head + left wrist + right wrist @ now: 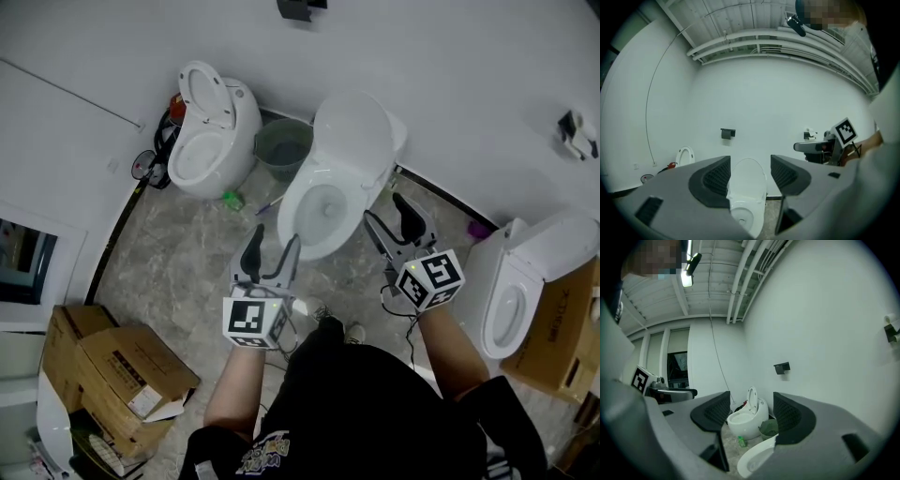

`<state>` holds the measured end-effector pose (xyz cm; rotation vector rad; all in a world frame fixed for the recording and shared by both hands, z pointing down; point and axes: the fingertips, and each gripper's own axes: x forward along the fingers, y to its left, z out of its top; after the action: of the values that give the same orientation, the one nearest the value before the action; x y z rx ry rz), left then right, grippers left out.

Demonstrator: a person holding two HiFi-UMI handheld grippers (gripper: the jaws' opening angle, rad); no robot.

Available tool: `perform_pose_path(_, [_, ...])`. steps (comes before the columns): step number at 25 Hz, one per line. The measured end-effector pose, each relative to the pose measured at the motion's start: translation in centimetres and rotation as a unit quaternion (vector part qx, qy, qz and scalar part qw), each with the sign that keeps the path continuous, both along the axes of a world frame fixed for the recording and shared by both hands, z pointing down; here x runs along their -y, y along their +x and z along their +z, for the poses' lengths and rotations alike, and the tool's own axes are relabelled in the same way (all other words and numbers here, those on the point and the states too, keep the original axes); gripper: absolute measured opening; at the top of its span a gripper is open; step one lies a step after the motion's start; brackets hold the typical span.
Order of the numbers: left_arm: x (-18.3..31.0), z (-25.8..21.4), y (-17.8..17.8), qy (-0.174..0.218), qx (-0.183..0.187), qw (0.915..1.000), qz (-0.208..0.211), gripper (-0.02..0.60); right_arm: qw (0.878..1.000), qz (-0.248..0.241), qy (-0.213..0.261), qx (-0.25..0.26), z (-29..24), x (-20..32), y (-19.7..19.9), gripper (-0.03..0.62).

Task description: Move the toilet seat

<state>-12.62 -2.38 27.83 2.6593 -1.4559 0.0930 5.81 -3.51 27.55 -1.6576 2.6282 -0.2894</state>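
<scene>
The middle toilet (323, 211) stands against the wall with its white seat and lid (352, 141) raised upright. My left gripper (272, 255) hovers open just in front of the bowl's left rim, touching nothing. My right gripper (396, 220) is open too, beside the bowl's right side, with nothing between its fingers. In the left gripper view the raised lid (749, 180) and the bowl (743, 215) show through the gap of the left gripper (750, 173). The right gripper (751, 416) looks across the bowl's rim (754, 458) toward the left-hand toilet (747, 420).
A second toilet (211, 131) with its seat up stands at the left, and a third (525, 281) at the right. A green bin (284, 145) sits between the left and middle toilets, with a small green bottle (232, 199) on the floor. Cardboard boxes (122, 366) lie at lower left.
</scene>
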Motion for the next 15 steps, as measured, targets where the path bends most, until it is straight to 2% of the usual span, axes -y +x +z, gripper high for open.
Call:
perform_pose_path(7, [7.2, 1.0, -2.3, -0.008, -0.017, 0.9997, -0.014, 0.245, 1.0, -0.008, -0.002, -0.012, 0.1, 7.4, -2.4, 0.301])
perform_pose_path(15, [10.6, 1.5, -4.2, -0.003, -0.024, 0.9991, -0.036, 0.249, 0.999, -0.048, -0.003, -0.026, 0.2, 11.7, -5.5, 0.302])
